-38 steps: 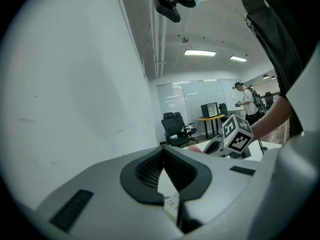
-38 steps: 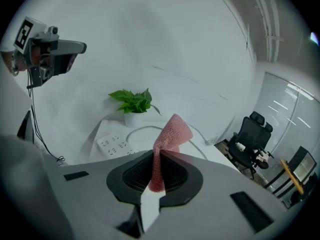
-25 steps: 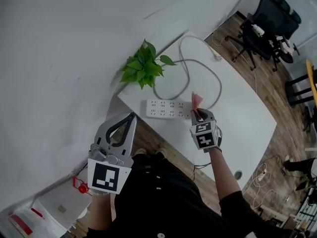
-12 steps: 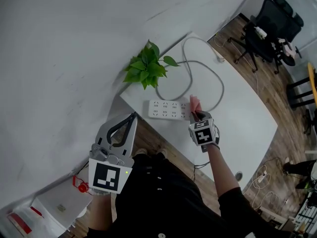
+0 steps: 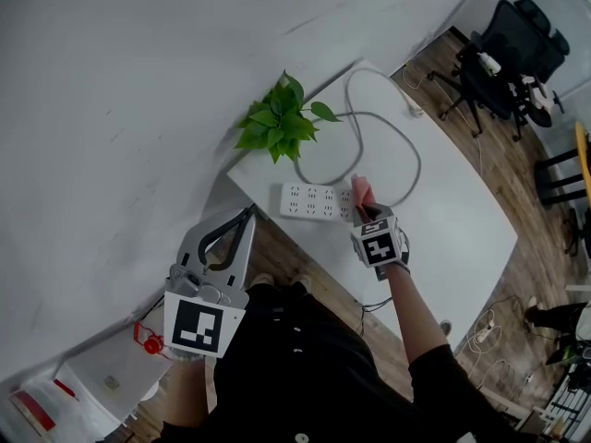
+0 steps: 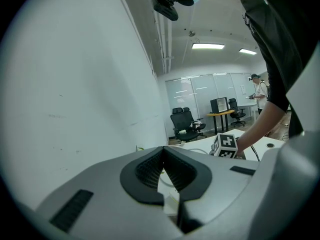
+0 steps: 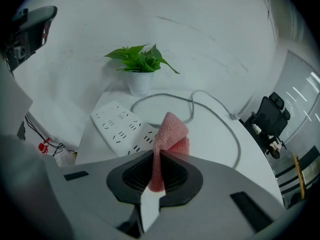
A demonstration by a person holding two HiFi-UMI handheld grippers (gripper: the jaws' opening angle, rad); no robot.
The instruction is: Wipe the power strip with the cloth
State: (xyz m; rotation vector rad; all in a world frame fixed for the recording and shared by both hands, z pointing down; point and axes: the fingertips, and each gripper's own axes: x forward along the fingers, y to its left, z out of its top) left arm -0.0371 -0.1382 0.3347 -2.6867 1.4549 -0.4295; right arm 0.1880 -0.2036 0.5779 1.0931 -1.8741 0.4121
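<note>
The power strip (image 5: 314, 201) is a long white bar with rows of socket holes. It lies flat along the tabletop (image 5: 462, 220) edge nearest the person, close to the corner where a leafy green potted plant (image 5: 277, 123) stands. Its grey cable (image 5: 406, 155) curves in a wide loop across the tabletop toward the far edge. The right gripper (image 5: 366, 212) pinches a pink knitted cloth (image 5: 362, 192) tightly between its jaws. The folded cloth stands up in a peak just at the strip's right end, but whether it touches the strip cannot be told. The left gripper (image 5: 247, 214) hangs off the tabletop, beyond its near edge, with its jaws pressed together on nothing.
</note>
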